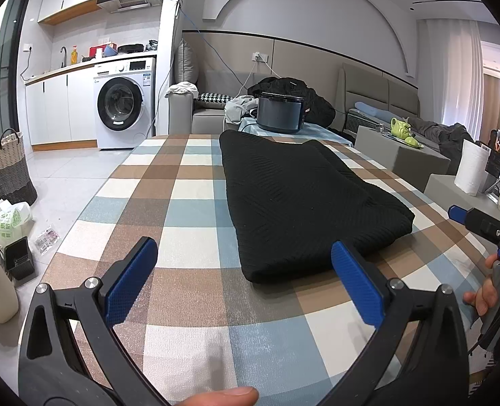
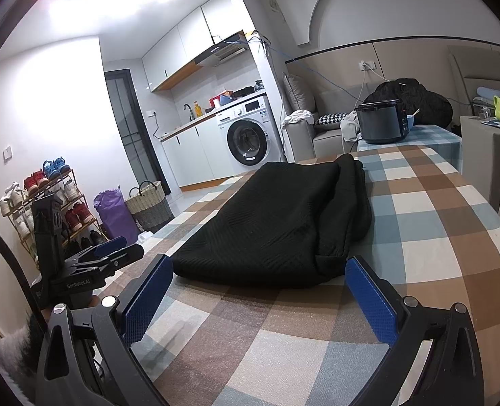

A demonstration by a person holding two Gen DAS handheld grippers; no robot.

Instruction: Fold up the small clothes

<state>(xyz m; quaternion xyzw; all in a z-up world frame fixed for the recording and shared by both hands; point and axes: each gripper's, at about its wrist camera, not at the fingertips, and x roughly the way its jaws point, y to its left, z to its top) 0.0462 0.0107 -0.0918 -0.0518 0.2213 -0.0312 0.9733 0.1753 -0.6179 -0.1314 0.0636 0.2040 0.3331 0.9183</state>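
We see a checked tablecloth [image 1: 189,291] bearing a folded black knit garment [image 1: 293,203], lying lengthwise just ahead of our fingertips. Our left gripper [image 1: 243,270] and right gripper [image 2: 260,287] gape wide, empty, above the cloth.
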